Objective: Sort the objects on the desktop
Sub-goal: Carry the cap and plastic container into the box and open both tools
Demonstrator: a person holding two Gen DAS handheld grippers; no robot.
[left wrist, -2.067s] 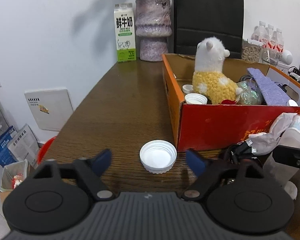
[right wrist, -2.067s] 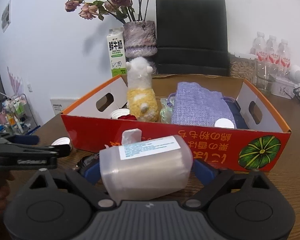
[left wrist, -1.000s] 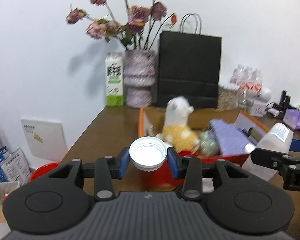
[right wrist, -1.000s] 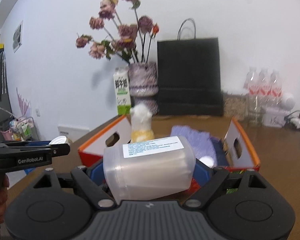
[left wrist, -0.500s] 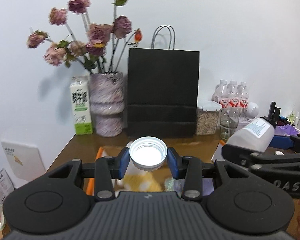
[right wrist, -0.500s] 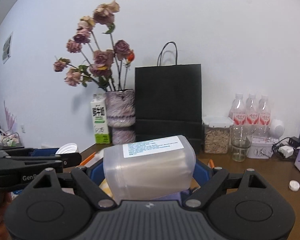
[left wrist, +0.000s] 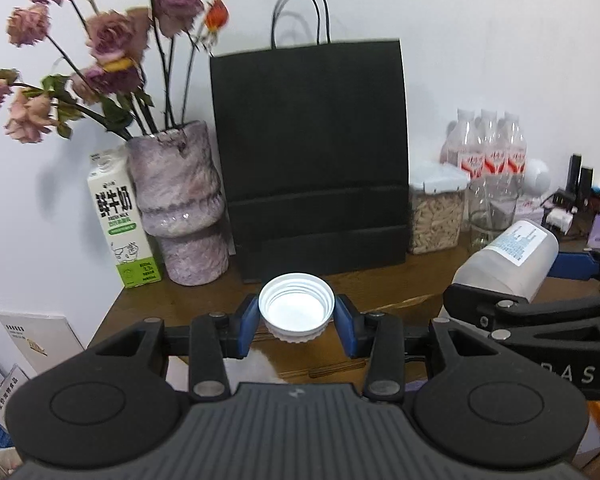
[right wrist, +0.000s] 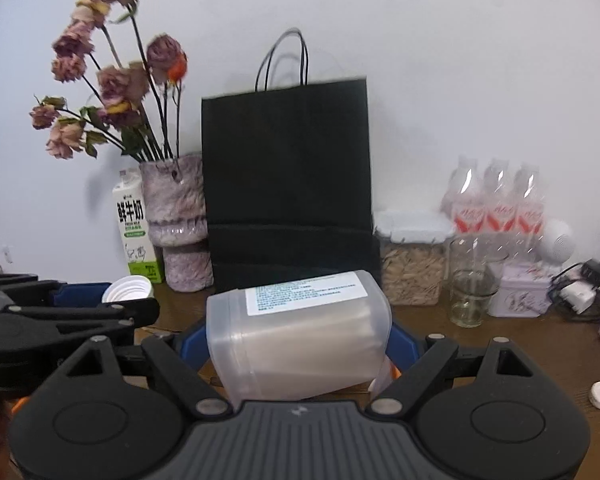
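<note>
- Since a second ago you have carried both claws forward over the red box: it has dropped out of sight beneath them, and the black paper bag point(left wrist: 308, 152) now fills the view ahead.
- Your left gripper point(left wrist: 296, 314) is closed narrow on the white cap point(left wrist: 296, 308), its blue pads pressing the rim from both sides, with the cap's open threaded side facing the camera.
- Your right gripper point(right wrist: 296, 344) stands wide, yet it is clamped on the translucent jar point(right wrist: 300, 340), which lies on its side between the blue pads with its white label up.
- From the left wrist view, the jar sits off to the right of the cap, near but apart.
- Beyond the claws, the wooden table point(left wrist: 188, 300) carries the vase of dried roses point(left wrist: 180, 204) and the milk carton point(left wrist: 120, 220) ahead to the left.
- Ahead to the right stand a lidded container point(right wrist: 412, 260), a glass point(right wrist: 470, 292) and three bottles point(right wrist: 496, 200).
</note>
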